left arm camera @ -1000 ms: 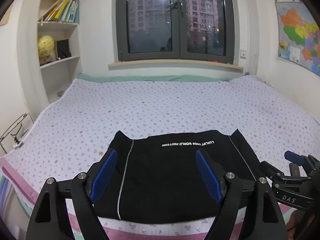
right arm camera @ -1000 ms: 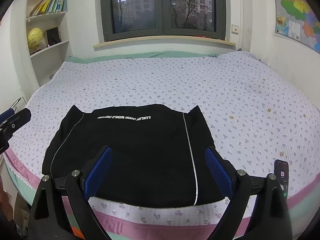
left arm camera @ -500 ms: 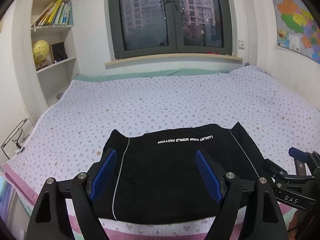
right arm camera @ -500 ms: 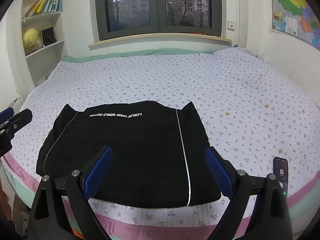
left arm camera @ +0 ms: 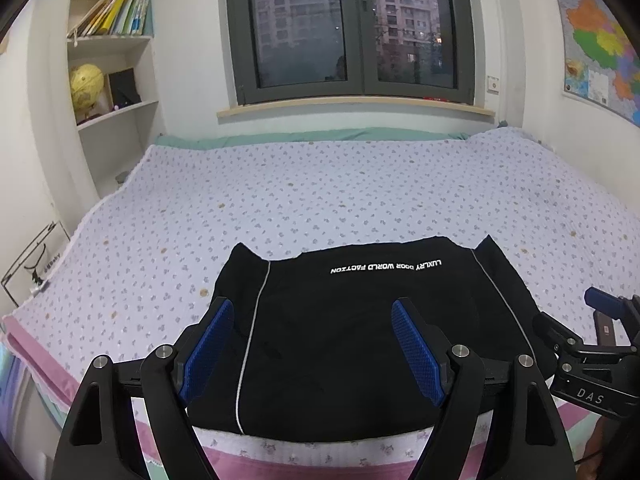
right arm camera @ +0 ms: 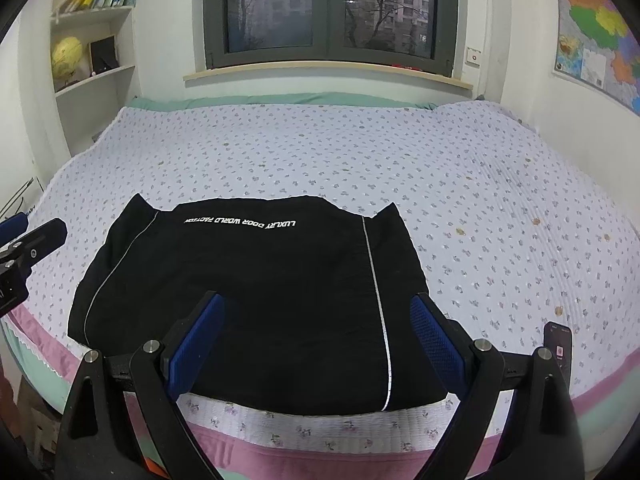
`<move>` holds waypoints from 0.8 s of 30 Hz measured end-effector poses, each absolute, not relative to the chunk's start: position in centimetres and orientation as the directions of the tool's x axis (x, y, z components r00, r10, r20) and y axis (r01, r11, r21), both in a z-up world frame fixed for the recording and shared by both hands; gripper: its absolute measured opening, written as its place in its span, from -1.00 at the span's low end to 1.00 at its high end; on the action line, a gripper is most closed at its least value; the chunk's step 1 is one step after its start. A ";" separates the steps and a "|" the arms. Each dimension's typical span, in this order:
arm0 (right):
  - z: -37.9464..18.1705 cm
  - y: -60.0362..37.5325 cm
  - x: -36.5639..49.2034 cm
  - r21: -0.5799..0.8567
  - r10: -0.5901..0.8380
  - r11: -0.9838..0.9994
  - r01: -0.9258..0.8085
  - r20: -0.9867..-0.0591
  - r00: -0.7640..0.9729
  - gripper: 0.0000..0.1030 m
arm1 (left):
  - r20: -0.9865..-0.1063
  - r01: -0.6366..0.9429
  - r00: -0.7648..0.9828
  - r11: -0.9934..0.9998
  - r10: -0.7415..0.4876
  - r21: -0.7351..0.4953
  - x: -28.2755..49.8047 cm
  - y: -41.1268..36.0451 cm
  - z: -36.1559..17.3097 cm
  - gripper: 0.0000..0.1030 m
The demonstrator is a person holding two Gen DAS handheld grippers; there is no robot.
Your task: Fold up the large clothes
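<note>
Both the left gripper (left arm camera: 312,346) and the right gripper (right arm camera: 316,338) hang spread wide and empty above the near edge of the bed (right arm camera: 460,168). Beyond them a folded black garment (right arm camera: 256,292) lies flat, a phone (right arm camera: 558,346) well to its right.

Both wrist views low, near bed (left arm camera: 360,184) edge, facing window (right arm camera: 328,12)

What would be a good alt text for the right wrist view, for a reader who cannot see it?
A folded black garment with white lettering lies near the front edge of a bed with a flowered cover. The open right gripper hangs above it, holding nothing. A phone lies on the bed to the right; a window is behind.
</note>
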State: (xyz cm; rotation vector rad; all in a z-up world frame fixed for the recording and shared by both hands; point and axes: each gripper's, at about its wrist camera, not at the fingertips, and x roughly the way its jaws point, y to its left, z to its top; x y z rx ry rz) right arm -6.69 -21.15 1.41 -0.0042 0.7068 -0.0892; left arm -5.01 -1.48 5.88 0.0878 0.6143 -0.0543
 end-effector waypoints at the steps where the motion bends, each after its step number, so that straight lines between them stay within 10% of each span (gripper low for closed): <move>1: 1.4 -20.9 -6.7 -0.040 -0.086 0.996 0.079 -0.648 0.757 0.84 | -0.578 0.079 0.815 0.995 -0.026 0.067 -5.0 -1.5 5.8 0.59; 24: 0.9 -20.1 -6.0 -0.066 -0.093 0.996 0.065 -0.668 0.739 0.84 | -0.585 0.058 0.811 0.995 -0.002 0.077 -5.1 -1.0 5.0 0.59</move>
